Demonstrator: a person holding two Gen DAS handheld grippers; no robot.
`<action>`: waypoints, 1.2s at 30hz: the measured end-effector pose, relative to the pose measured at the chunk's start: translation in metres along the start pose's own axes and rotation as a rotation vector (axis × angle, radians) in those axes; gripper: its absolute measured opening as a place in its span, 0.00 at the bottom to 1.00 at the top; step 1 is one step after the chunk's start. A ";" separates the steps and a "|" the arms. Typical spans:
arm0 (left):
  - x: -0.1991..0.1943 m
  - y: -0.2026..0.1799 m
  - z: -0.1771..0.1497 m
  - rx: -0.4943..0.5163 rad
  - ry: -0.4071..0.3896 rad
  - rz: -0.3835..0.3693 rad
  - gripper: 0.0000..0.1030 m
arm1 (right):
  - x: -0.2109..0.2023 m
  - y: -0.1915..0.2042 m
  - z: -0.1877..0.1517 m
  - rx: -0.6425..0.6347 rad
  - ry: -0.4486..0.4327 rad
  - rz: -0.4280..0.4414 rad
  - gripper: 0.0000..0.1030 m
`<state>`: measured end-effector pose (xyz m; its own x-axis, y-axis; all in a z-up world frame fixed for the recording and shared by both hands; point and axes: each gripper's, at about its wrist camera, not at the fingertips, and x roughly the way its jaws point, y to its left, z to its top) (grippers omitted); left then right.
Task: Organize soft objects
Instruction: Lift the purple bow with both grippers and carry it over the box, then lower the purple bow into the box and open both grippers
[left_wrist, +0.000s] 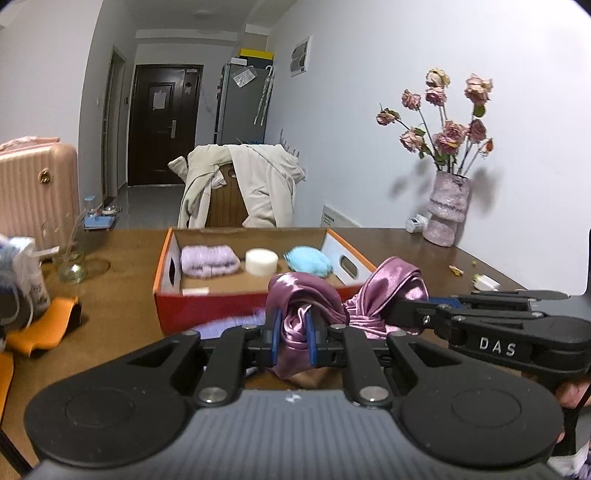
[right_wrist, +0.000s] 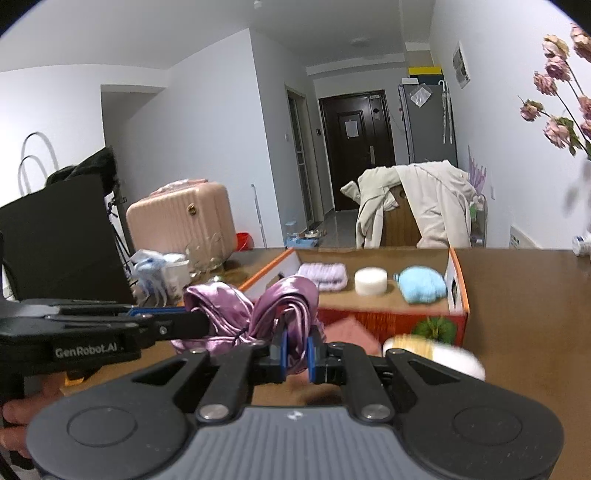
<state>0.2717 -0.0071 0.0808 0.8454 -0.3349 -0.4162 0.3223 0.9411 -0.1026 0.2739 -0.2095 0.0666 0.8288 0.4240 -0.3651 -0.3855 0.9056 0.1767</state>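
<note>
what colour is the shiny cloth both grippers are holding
Glossy pinkish purple, like satin. The satin cloth shows best in the left wrist view.

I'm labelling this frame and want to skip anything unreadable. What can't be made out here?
- Purple satin cloth: lower part hidden behind the left gripper, left wrist view.
- Items before the orange box: motion-blurred, half hidden by the right gripper, right wrist view.
- Dried flowers: cut off by the right edge there.

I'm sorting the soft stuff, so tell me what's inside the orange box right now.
Inside the orange box lie a folded lilac cloth, a white round sponge and a light blue soft bundle. The purple satin cloth covers part of the front right floor.
</note>
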 end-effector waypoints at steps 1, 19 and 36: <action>0.010 0.005 0.008 -0.001 -0.002 0.000 0.14 | 0.009 -0.004 0.007 -0.001 -0.001 0.003 0.10; 0.215 0.112 0.081 0.014 0.206 0.083 0.15 | 0.266 -0.088 0.091 0.280 0.257 0.097 0.10; 0.186 0.117 0.079 0.067 0.182 0.130 0.24 | 0.278 -0.079 0.089 0.305 0.323 0.007 0.41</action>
<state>0.5005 0.0365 0.0632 0.7930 -0.1909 -0.5786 0.2479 0.9686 0.0202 0.5709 -0.1639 0.0320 0.6386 0.4540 -0.6213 -0.2135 0.8802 0.4238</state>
